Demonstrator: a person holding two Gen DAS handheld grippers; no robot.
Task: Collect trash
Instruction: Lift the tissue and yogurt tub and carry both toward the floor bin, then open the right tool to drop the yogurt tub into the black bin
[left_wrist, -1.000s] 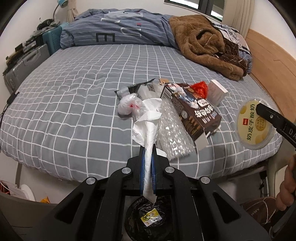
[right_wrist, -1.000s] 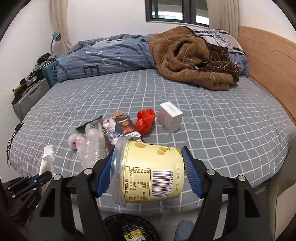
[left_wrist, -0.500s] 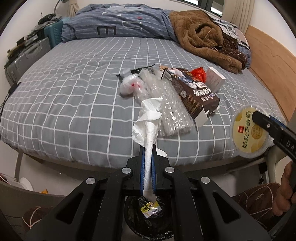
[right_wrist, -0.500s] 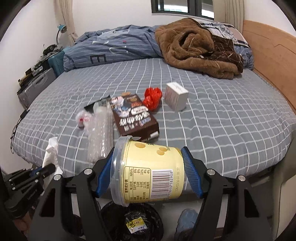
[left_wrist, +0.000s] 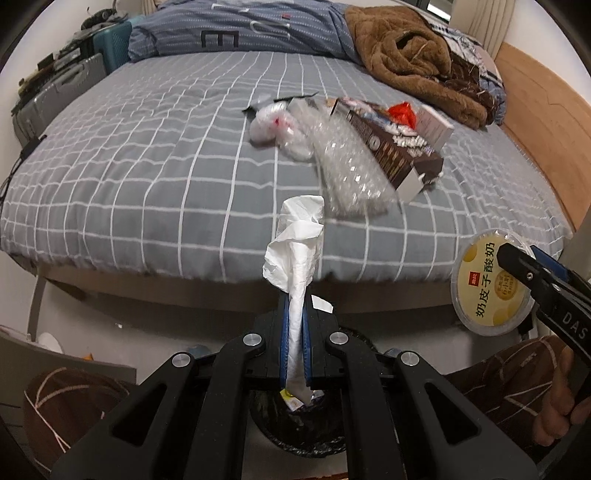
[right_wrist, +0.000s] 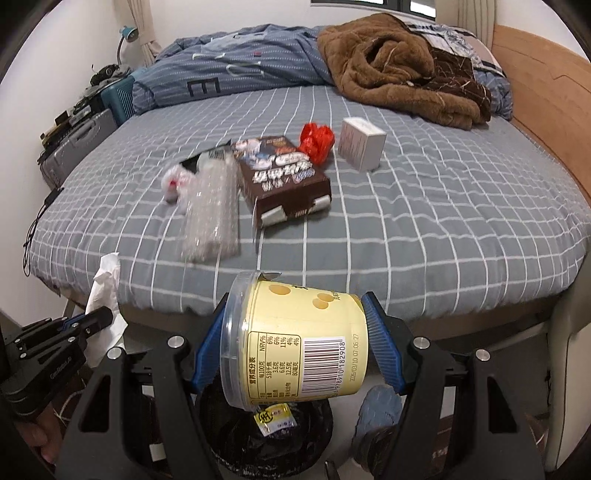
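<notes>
My left gripper (left_wrist: 294, 314) is shut on a crumpled white tissue (left_wrist: 295, 243) and holds it over a black-lined trash bin (left_wrist: 299, 428) on the floor by the bed. My right gripper (right_wrist: 295, 328) is shut on a yellow yogurt cup (right_wrist: 295, 343), held on its side above the same bin (right_wrist: 266, 439). The cup also shows in the left wrist view (left_wrist: 493, 282). The tissue and left gripper also show in the right wrist view (right_wrist: 105, 291). On the bed lie bubble wrap (right_wrist: 212, 210), a brown carton (right_wrist: 284, 177), a red wrapper (right_wrist: 316, 142), a white box (right_wrist: 362, 142) and a small plastic bag (right_wrist: 175, 181).
The grey checked bed (left_wrist: 147, 166) fills the view ahead, with a brown blanket (right_wrist: 399, 62) and blue duvet (left_wrist: 240, 33) at the far side. Suitcases (left_wrist: 55, 99) stand at the left. A wooden headboard (right_wrist: 543, 92) is at the right.
Both grippers have drawn back from the bed and lowered over the trash bin, each still holding its item. The trash left on the bed has not moved.
</notes>
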